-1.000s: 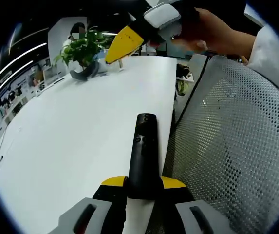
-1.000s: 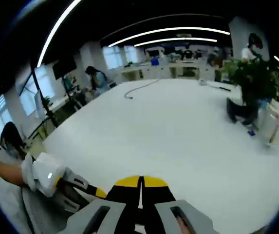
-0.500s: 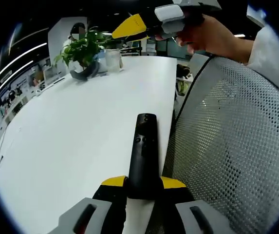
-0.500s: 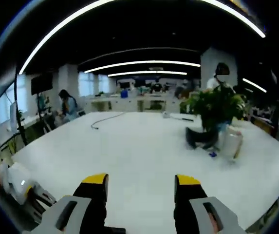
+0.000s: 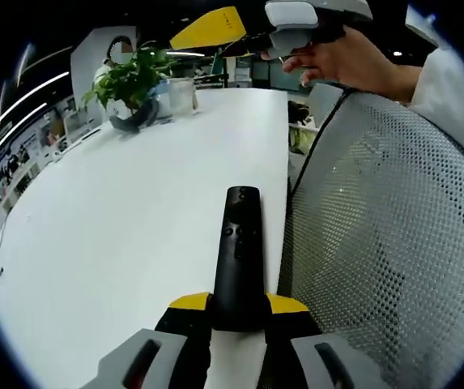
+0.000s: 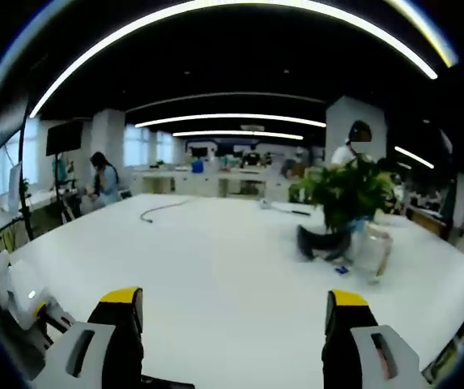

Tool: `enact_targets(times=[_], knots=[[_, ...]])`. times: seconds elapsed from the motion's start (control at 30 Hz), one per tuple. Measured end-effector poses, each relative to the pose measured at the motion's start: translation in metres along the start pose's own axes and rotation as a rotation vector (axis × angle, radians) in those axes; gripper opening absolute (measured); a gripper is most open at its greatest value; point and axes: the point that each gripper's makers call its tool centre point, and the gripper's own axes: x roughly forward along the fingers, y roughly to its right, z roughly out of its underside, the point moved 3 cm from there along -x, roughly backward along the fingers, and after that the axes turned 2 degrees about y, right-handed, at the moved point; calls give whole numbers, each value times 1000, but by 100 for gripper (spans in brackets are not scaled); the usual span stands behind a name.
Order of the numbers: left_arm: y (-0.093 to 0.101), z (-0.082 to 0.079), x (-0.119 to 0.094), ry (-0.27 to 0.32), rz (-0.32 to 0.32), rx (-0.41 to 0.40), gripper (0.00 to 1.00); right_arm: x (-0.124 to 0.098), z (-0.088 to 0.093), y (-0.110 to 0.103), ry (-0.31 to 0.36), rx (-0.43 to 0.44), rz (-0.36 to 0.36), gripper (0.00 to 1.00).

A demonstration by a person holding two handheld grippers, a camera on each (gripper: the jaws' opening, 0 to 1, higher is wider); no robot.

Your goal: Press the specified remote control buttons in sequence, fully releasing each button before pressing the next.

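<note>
Big white table (image 5: 134,211), plant (image 5: 130,81) at the far end.
Left gripper (image 5: 230,306) clamped on the black remote (image 5: 238,255), pointing out over the table edge; right gripper (image 6: 233,312) now spread wide, lifted away, so no button pressed.

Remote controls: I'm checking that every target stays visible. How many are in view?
1: a black remote clamped in the left gripper, lying over the white table's edge.

Open white table (image 5: 134,211); mesh chair back (image 5: 377,243) crowds its edge.
</note>
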Motion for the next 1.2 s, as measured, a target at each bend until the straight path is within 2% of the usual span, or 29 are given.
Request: enact_targets(times=[0.1,0.23,0.4,0.67,1.03,1.2], knots=[[-14,3,-4,-11,-12,12,23,1,2,2,-8,7,4,92],[-22,5,-8,-16,7,-26,23,0,2,0,-12,13,-6,87],[-34,8,-11,-39,9,5,23,1,2,1,-15,16,-3,86],[-60,3,-9,-58,-4,44,23,1,2,2,-16,15,0,86],[-122,-3,-10,-97,-66,72,23,3,6,0,-38,20,-11,84],[-144,-9,-10,-112,-76,97,23,3,7,0,-47,19,-11,83]])
